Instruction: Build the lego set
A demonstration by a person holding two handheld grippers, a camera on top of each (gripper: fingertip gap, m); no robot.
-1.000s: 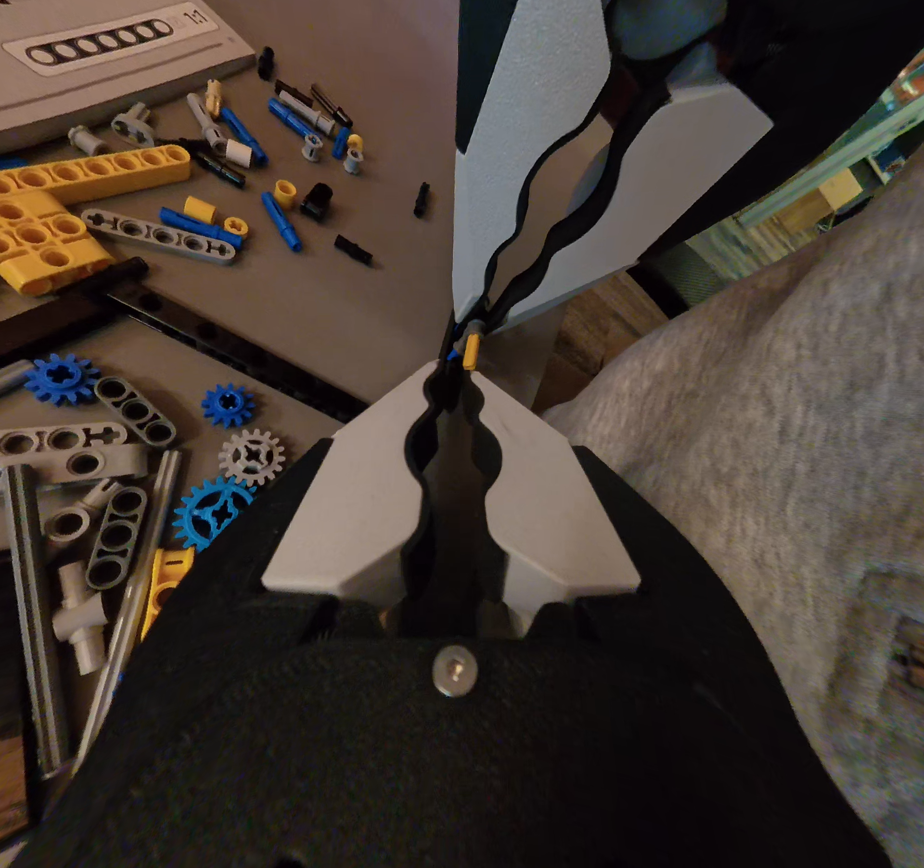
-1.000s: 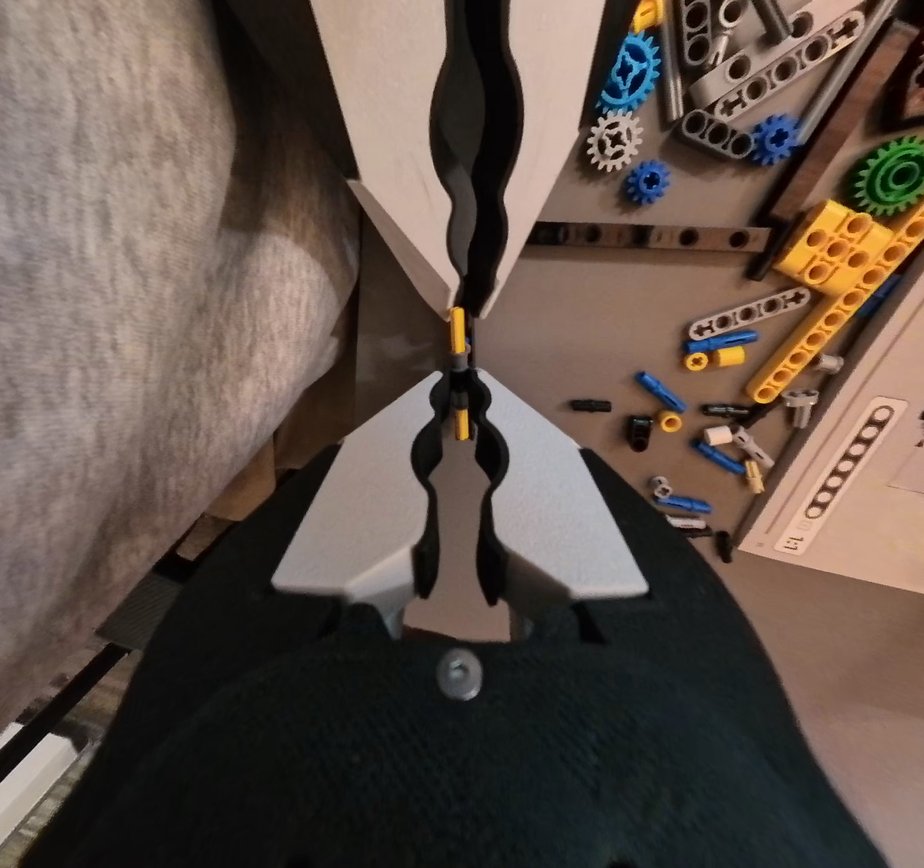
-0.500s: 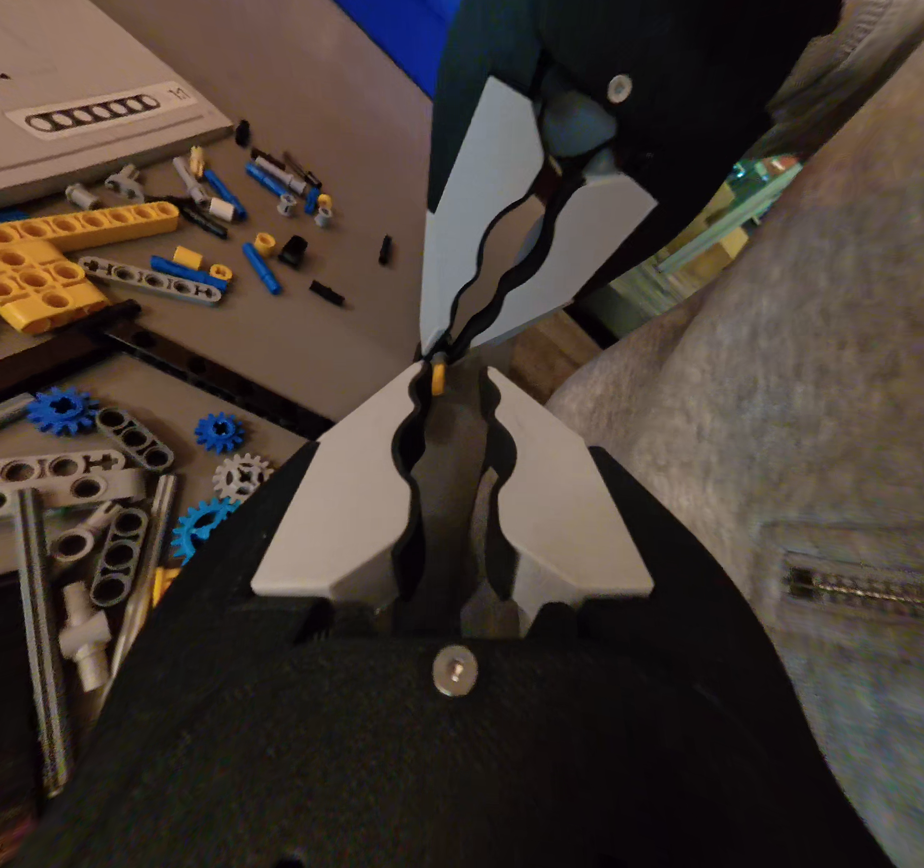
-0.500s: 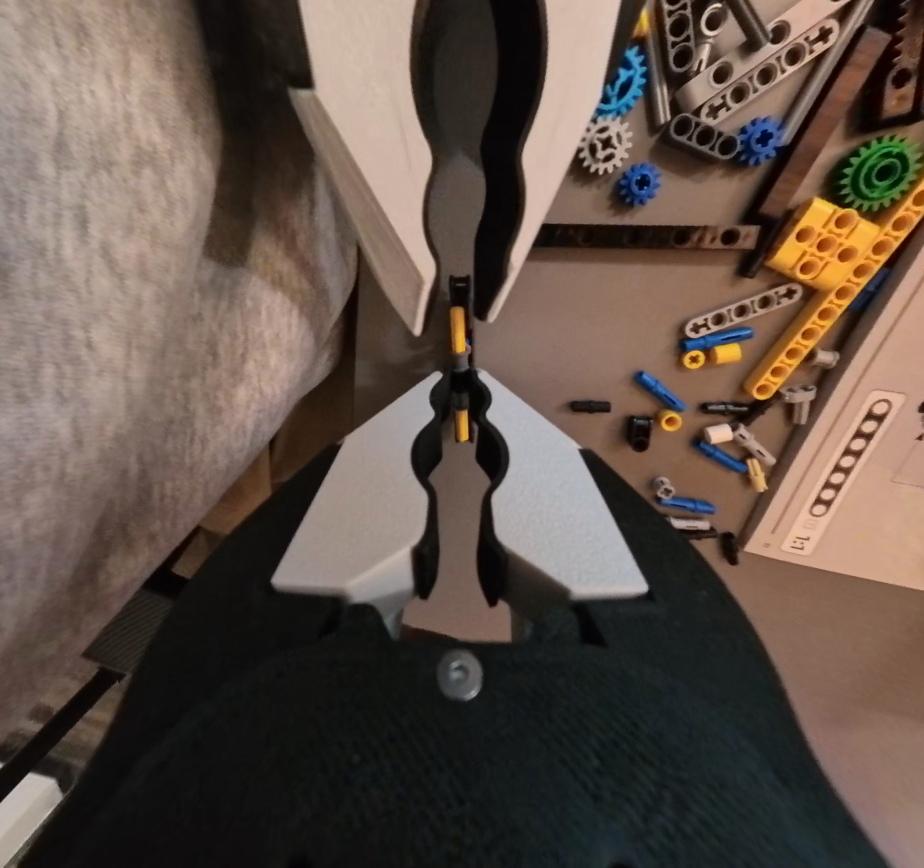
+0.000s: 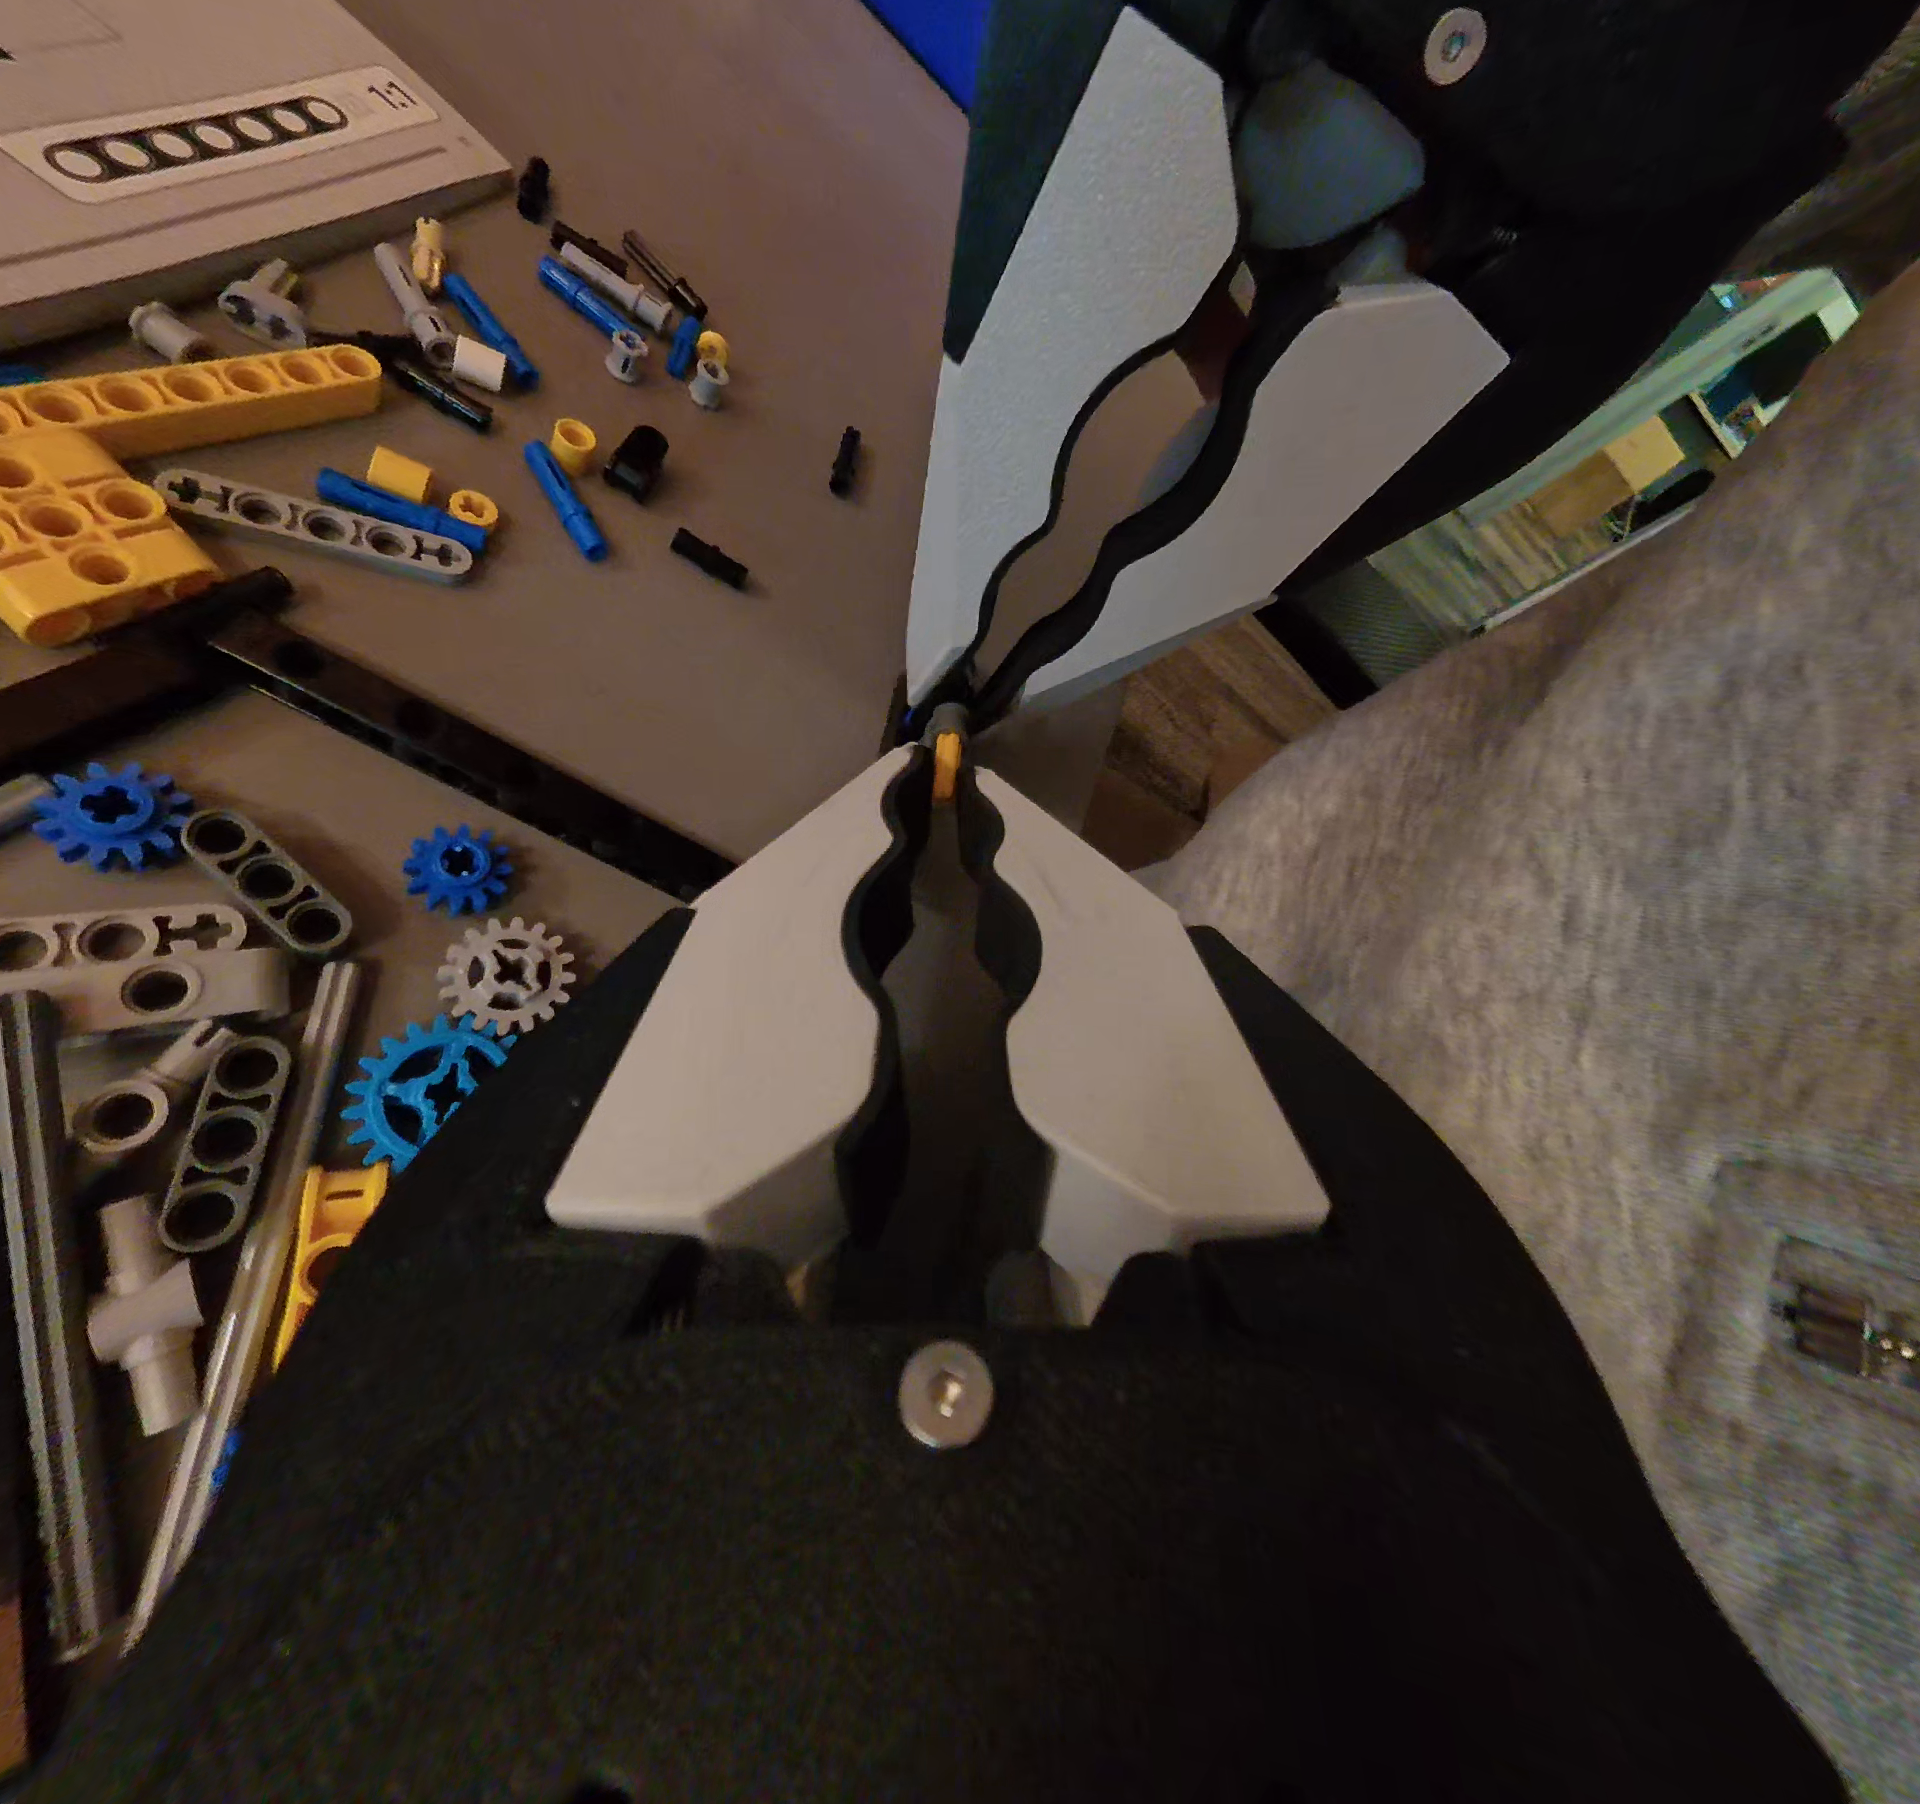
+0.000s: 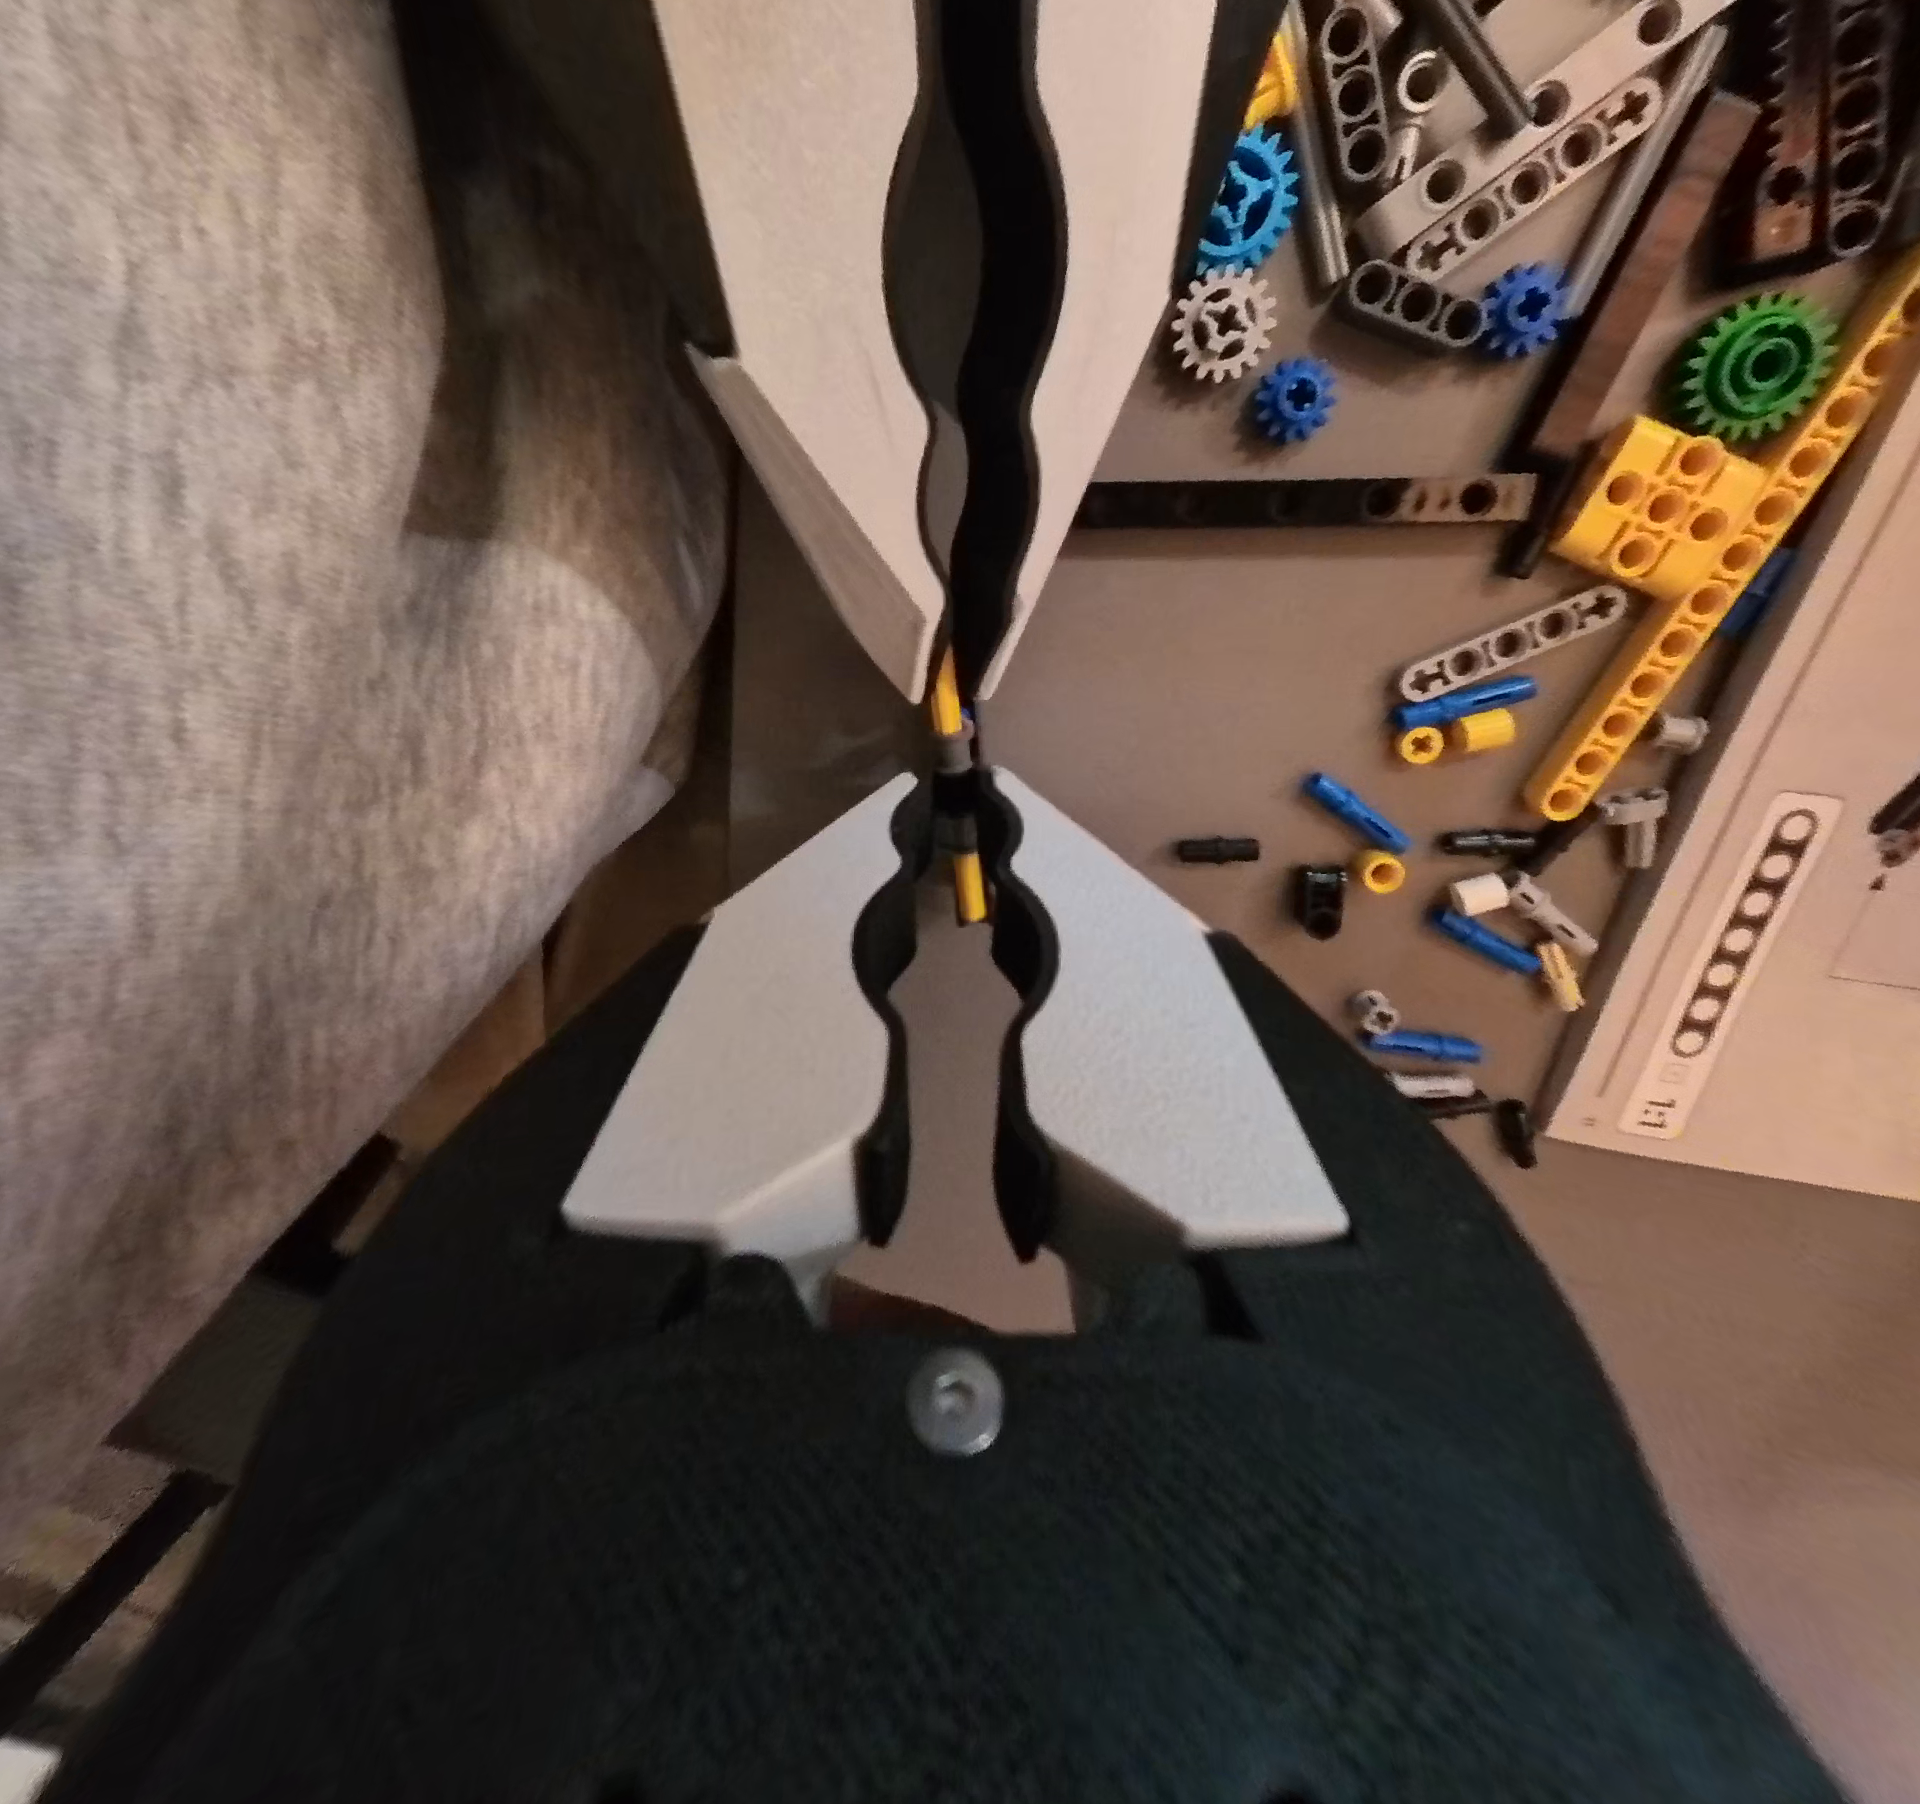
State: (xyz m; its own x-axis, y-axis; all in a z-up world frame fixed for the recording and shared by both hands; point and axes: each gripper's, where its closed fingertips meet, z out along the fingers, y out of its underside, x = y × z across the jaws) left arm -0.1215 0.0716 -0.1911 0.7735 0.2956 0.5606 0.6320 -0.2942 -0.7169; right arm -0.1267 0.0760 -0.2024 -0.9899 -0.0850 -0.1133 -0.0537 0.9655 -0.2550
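Note:
A thin yellow axle (image 5: 943, 769) with a small grey bush (image 5: 948, 717) on it is held in the air between my two grippers, which meet tip to tip above the table's near edge. My left gripper (image 5: 943, 762) is shut on one end of the axle. My right gripper (image 6: 956, 786) is shut on the other end (image 6: 968, 884), at the dark bush. The axle (image 6: 943, 703) also shows between the tips of the left gripper (image 6: 961, 658) in the right wrist view. The right gripper (image 5: 951, 689) comes in from the top of the left wrist view.
Loose parts lie on the brown table: a yellow beam (image 5: 208, 393), a long black beam (image 5: 416, 726), blue gears (image 5: 109, 814), a grey gear (image 5: 506, 975), a green gear (image 6: 1756, 367), blue pins (image 5: 566, 497). An instruction booklet (image 5: 208, 40) lies at the back. A person's grey sleeve (image 5: 1558, 923) is close by. The tips of both grippers are at nearly the same place. Left tips and right tips are each some 8 centimetres from the grey gear (image 5: 506, 975). It is also in sight in the right wrist view (image 6: 1220, 317).
Half a second ago my left gripper stood open around the axle's tip. It has now shut on it again. My right gripper has kept its hold throughout.

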